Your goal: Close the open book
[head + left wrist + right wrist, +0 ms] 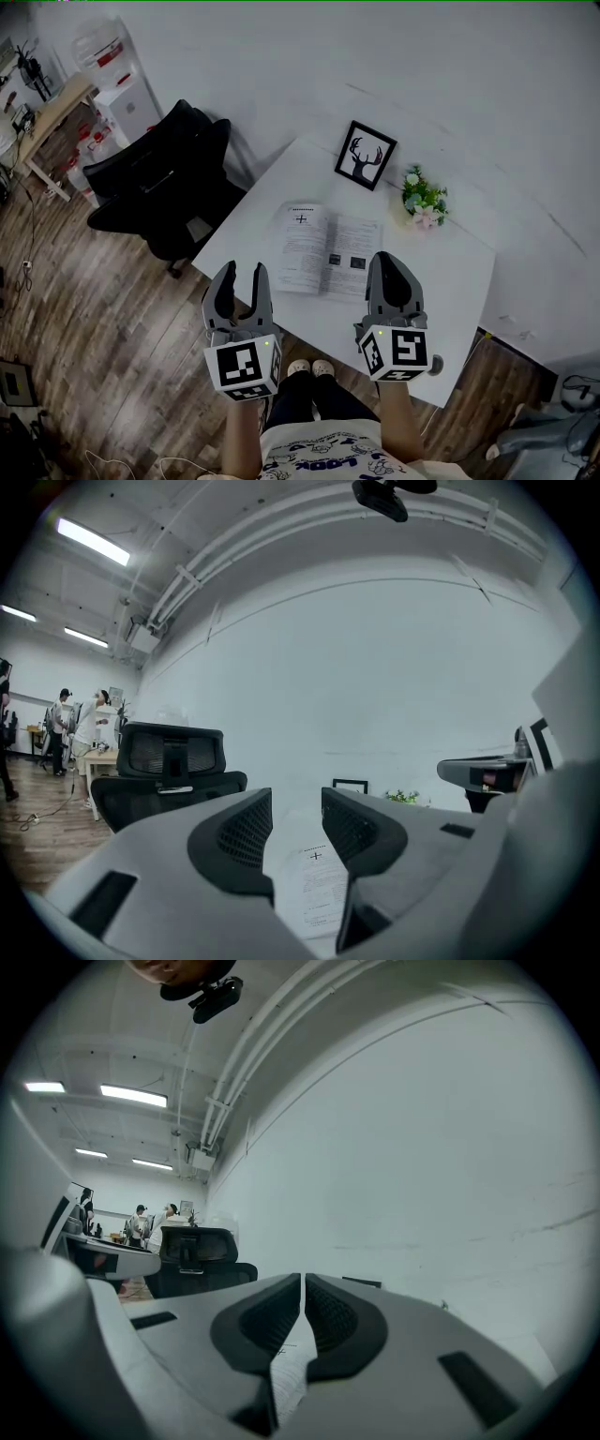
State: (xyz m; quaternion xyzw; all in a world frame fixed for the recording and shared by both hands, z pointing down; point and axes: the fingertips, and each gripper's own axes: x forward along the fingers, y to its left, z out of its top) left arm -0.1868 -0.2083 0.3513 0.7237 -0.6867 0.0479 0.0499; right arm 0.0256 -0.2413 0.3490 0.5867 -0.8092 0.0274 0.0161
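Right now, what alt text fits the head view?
An open book lies flat on a white table; the left tool, open, and right tool, shut, hover at its near edge. Framed deer picture and flowers sit behind.

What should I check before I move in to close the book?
1. The book lies open and flat on the table: ok.
2. The left tongs are open and empty: ok.
3. The right tongs are shut and empty: ok.
4. The picture frame and flowers stand clear of the pages: ok.
5. Whether the right tongs touch the right page: cannot tell.
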